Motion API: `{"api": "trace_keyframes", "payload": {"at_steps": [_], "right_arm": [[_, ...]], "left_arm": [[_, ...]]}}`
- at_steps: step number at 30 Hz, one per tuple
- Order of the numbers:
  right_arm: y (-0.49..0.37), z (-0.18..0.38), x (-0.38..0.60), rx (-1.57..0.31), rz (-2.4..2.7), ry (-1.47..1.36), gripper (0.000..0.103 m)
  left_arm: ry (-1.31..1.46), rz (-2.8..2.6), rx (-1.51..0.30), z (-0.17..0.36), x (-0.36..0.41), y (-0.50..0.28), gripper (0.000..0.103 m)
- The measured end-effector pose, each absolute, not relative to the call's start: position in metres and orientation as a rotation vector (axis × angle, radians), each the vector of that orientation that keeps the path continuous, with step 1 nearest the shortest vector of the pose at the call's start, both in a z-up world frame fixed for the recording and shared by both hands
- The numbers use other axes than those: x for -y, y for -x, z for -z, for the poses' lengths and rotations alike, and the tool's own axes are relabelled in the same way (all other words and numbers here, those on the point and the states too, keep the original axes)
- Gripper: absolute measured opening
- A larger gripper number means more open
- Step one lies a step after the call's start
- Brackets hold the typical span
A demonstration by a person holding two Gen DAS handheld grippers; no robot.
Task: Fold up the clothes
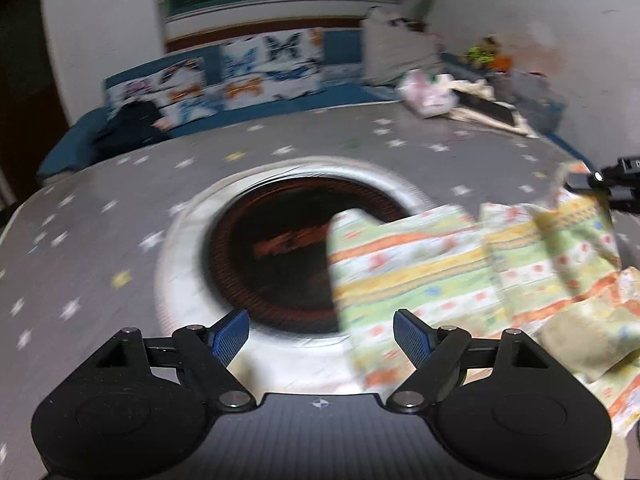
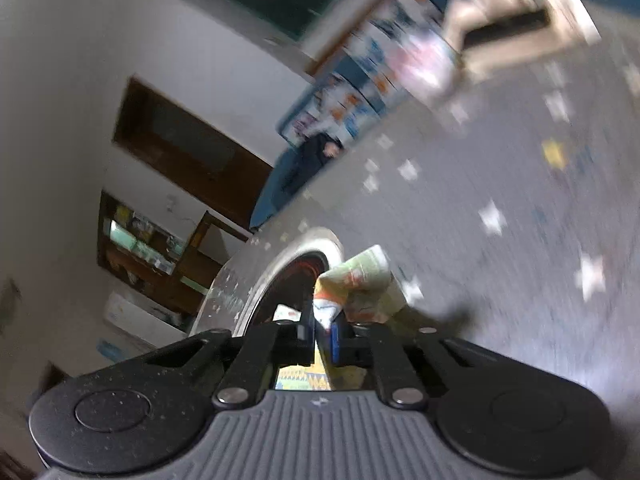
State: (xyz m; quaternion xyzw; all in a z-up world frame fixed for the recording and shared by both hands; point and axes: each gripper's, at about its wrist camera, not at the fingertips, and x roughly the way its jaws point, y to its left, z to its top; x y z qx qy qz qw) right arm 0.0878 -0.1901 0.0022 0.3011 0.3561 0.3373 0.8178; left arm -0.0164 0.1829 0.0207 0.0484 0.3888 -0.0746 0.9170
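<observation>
Grey, star-patterned worktop [image 1: 100,216] carried the striped cloth [image 1: 420,256], lying rumpled partly over a round heater [image 1: 272,256]. Left hand-held gripper [image 1: 322,334] hovered released near its edge; right hand-held gripper [image 2: 324,332] pinched a lifted corner. Folding looked barely begun, with no neat fold yet.

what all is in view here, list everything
cloth: 1, green, yellow and orange print, on the table's right side, one edge over the burner
table: 1, grey cover with white stars, fills the foreground
burner: 1, dark disc in a white ring, table centre
sofa: 1, blue with butterfly cushions, behind the table
pink bundle: 1, far right of the table
door: 1, dark brown, on the wall
shelf: 1, dark wood, below the door
left gripper: open, blue pads, empty
right gripper: shut on the cloth
</observation>
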Motion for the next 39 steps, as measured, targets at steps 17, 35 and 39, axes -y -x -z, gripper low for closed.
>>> {"api": "trace_keyframes", "payload": {"at_steps": [17, 35, 39], "right_arm": [[0.046, -0.038, 0.062, -0.506, -1.043, 0.483, 0.005], [-0.08, -0.021, 0.133, -0.793, -0.682, -0.017, 0.031], [-0.103, -0.004, 0.141, -0.862, -0.625, -0.149, 0.03]], "left_arm": [[-0.037, 0.183, -0.793, 0.0, -0.175, -0.056, 0.08], [0.042, 0.265, -0.88, 0.03, -0.168, -0.114, 0.035], [0.047, 0.299, -0.869, 0.031, -0.164, -0.117, 0.01]]}}
